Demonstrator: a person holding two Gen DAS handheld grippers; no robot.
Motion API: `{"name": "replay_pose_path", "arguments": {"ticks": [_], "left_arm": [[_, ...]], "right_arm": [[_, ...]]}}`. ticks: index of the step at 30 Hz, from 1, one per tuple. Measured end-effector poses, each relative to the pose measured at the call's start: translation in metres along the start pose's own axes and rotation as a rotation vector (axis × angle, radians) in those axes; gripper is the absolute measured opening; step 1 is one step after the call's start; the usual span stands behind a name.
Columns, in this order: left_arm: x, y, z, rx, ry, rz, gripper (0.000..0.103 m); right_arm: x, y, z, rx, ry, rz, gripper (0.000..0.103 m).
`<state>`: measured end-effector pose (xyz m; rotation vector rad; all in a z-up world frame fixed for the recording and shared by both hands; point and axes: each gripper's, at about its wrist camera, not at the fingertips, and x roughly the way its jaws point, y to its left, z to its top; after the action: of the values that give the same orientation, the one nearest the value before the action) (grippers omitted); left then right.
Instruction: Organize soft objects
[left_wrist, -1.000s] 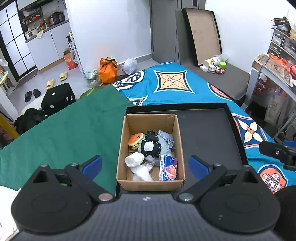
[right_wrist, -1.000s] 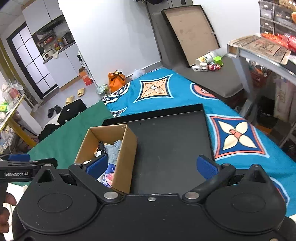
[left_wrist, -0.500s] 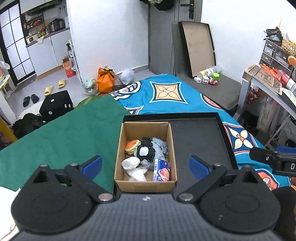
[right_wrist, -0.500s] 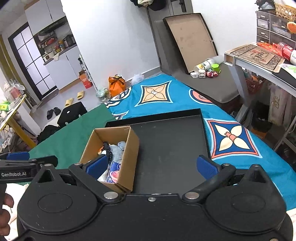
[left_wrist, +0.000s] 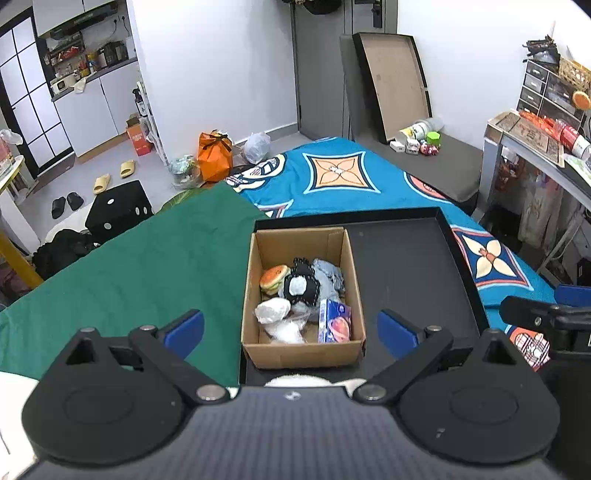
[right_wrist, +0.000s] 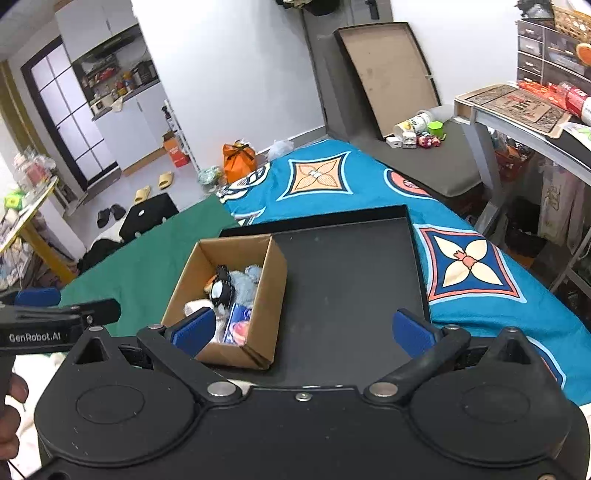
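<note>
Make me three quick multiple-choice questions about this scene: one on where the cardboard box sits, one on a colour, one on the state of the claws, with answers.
1. Where does the cardboard box sit?
A. On the green cloth
B. In the left part of the black tray
C. On the floor

2. What colour is the cloth left of the tray?
A. Green
B. Red
C. White

3. How do the left claw and right claw stand?
A. Both shut on a toy
B. One open, one shut
C. Both open and empty

Answers:
1 B, the box stands inside the tray's rim against its left side.
2 A, plain green fabric lies beside the tray.
3 C, the blue fingertips are spread wide with nothing between them.
</note>
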<state>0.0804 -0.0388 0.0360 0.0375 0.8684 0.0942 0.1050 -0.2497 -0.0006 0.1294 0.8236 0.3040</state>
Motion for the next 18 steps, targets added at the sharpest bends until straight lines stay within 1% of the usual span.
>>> {"name": "replay_pose_path", "arguments": {"ticks": [2,4,7,11,18], "left_arm": [[-0.001,0.001,-0.006,-0.004,0.005,-0.004,0.099],[0.000,0.003,-0.011,-0.008,0.018,-0.014,0.099],[0.000,0.005,-0.017,-0.015,0.018,-0.009,0.099],[0.000,0.009,-0.022,-0.028,0.030,-0.013,0.099],[0.000,0.013,-0.027,-0.039,0.036,-0.015,0.099]], "right_arm": [[-0.001,-0.001,-0.003,0.008,0.007,0.007,0.103],[-0.002,-0.001,-0.005,-0.004,0.006,-0.007,0.103],[-0.002,-0.002,-0.009,-0.011,0.016,-0.013,0.103],[-0.002,-0.001,-0.017,-0.031,0.022,-0.008,0.103],[-0.006,-0.006,-0.024,-0.019,0.023,-0.016,0.103]]}}
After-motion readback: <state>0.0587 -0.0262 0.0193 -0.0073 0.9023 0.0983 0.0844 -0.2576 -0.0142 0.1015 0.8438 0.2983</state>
